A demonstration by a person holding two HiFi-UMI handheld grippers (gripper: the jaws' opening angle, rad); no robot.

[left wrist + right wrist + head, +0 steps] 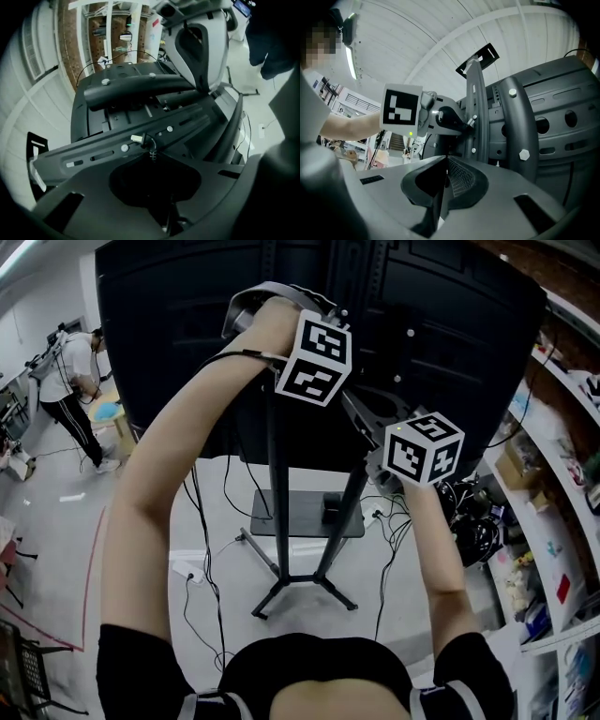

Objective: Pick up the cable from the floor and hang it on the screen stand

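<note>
Left gripper view — your left gripper has its jaws drawn nearly together on the black cable, pinching it just behind the ribbed strain relief. The cable's short end curls up out of the tips. Its white plug lies against a slotted rail of the mount on the back of the screen. A curved black arm of that mount crosses above the rail.

Right gripper view — your right gripper has its jaws closed tip to tip. One ridged pad shows, and nothing can be seen between them. It faces the mount's upright bracket from close by; contact can't be judged. The left gripper's marker cube sits just to the left of that bracket.

Head view: both your forearms reach up to the back of the screen, at the top of the screen stand. Your left gripper is the higher one, near the screen's upper middle. Your right is lower, beside the stand's slanted post. Loose leads trail over the floor around the stand's feet. Shelving runs along the right edge. Another person stands at the far left.
</note>
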